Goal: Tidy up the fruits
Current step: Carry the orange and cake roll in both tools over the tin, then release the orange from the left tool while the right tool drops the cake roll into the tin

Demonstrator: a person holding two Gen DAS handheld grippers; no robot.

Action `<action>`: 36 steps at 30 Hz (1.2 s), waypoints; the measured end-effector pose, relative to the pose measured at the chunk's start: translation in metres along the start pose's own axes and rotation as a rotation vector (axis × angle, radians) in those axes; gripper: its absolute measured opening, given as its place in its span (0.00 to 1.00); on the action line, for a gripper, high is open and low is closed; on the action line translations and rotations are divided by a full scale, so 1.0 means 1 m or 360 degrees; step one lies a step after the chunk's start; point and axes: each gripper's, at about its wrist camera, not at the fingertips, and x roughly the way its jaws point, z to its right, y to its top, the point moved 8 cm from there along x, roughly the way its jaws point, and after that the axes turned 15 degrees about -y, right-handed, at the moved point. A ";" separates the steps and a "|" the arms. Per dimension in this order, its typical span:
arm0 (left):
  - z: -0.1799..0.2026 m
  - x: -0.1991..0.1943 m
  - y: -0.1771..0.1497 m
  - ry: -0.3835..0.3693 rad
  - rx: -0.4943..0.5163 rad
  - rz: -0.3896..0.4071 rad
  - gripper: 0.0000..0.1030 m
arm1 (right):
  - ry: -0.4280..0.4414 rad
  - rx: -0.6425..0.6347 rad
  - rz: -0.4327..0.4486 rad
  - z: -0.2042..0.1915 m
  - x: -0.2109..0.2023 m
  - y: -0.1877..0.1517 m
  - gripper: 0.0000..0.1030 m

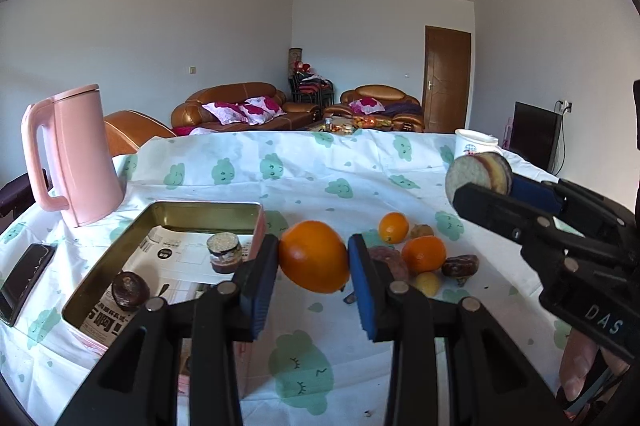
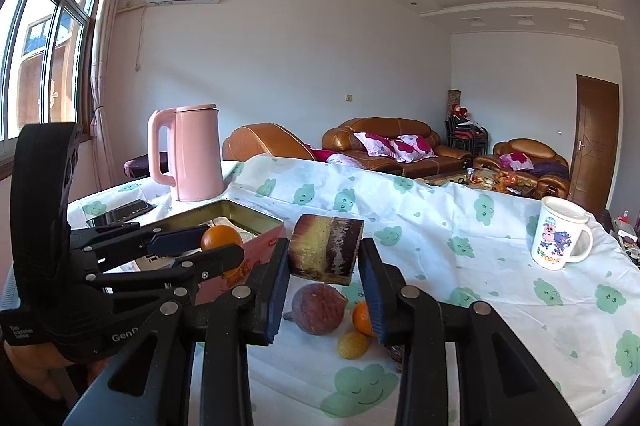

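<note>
Orange and round, a large smooth-skinned orange [image 1: 314,256] sits pinched between the blue-padded jaws of the left gripper [image 1: 313,268], lifted above the white tabletop cloth printed with green clouds [image 1: 304,366]. To the left of those jaws lies an open rectangular metal tin with a pink outer wall [image 1: 208,205], lined with printed paper; inside it rest a dark brown wrinkled fruit [image 1: 130,289] and a short cut cylinder with a pale top [image 1: 224,252]. Beyond the jaws to the right a small cluster lies on the cloth: two smaller oranges [image 1: 393,227] [image 1: 424,255], a small yellow fruit [image 1: 428,283] and a dark brown lumpy fruit [image 1: 460,267]. The right gripper [image 2: 325,268] has its jaws pressed on a cut cylindrical chunk with a yellow and dark purple-brown side [image 2: 326,253], held in the air. Directly beneath those jaws sits a round reddish-brown fruit [image 2: 318,308]. A tall pink kettle [image 2: 188,152] stands past the tin, and a white printed mug [image 2: 558,238] stands far right.
</note>
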 end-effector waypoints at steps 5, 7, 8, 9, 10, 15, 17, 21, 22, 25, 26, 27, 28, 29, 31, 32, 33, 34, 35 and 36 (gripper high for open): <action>-0.028 -0.011 0.002 0.0065 -0.0058 0.0001 0.36 | 0.0085 -0.0029 -0.0019 -0.024 0.014 0.019 0.35; -0.039 -0.014 0.002 0.0089 -0.0070 -0.0007 0.36 | 0.0108 -0.0055 -0.0023 -0.034 0.020 0.027 0.35; -0.045 -0.016 0.002 0.0110 -0.0074 -0.0007 0.36 | 0.0124 -0.0068 -0.0030 -0.040 0.023 0.030 0.35; -0.051 -0.018 0.002 0.0126 -0.0082 -0.0004 0.36 | 0.0139 -0.0076 -0.0039 -0.045 0.026 0.032 0.35; -0.057 -0.020 0.003 0.0137 -0.0095 -0.0001 0.36 | 0.0155 -0.0081 -0.0047 -0.050 0.030 0.034 0.35; -0.085 -0.026 0.000 0.0202 -0.0158 -0.0010 0.36 | 0.0229 -0.0103 -0.0101 -0.075 0.048 0.038 0.35; -0.095 -0.026 -0.003 0.0222 -0.0178 -0.0021 0.36 | 0.0250 -0.0118 -0.0124 -0.085 0.056 0.037 0.35; -0.110 -0.025 -0.010 0.0260 -0.0209 -0.0058 0.36 | 0.0286 -0.0139 -0.0164 -0.102 0.070 0.033 0.35; -0.114 -0.025 -0.012 0.0267 -0.0218 -0.0065 0.36 | 0.0291 -0.0145 -0.0174 -0.107 0.073 0.031 0.35; -0.123 -0.024 -0.017 0.0281 -0.0241 -0.0084 0.36 | 0.0316 -0.0159 -0.0213 -0.120 0.083 0.023 0.35; -0.125 -0.024 -0.019 0.0284 -0.0248 -0.0089 0.36 | 0.0322 -0.0166 -0.0225 -0.124 0.085 0.020 0.35; -0.127 -0.024 -0.021 0.0285 -0.0251 -0.0096 0.36 | 0.0325 -0.0173 -0.0238 -0.126 0.088 0.016 0.35; -0.130 -0.023 -0.022 0.0288 -0.0257 -0.0101 0.36 | 0.0330 -0.0179 -0.0251 -0.129 0.090 0.013 0.35; -0.132 -0.022 -0.024 0.0287 -0.0261 -0.0110 0.36 | 0.0337 -0.0182 -0.0265 -0.132 0.093 0.010 0.35; -0.135 -0.020 -0.028 0.0288 -0.0264 -0.0137 0.36 | 0.0346 -0.0187 -0.0300 -0.137 0.099 0.004 0.35; -0.136 -0.020 -0.029 0.0291 -0.0269 -0.0145 0.36 | 0.0350 -0.0189 -0.0315 -0.139 0.101 0.001 0.35; -0.136 -0.020 -0.031 0.0293 -0.0272 -0.0153 0.36 | 0.0352 -0.0192 -0.0327 -0.140 0.103 -0.001 0.35; -0.138 -0.020 -0.032 0.0294 -0.0278 -0.0158 0.36 | 0.0351 -0.0194 -0.0333 -0.141 0.105 -0.003 0.35; -0.139 -0.020 -0.033 0.0293 -0.0284 -0.0161 0.36 | 0.0351 -0.0195 -0.0338 -0.142 0.106 -0.005 0.35; -0.139 -0.020 -0.034 0.0292 -0.0286 -0.0162 0.36 | 0.0352 -0.0193 -0.0343 -0.142 0.108 -0.005 0.35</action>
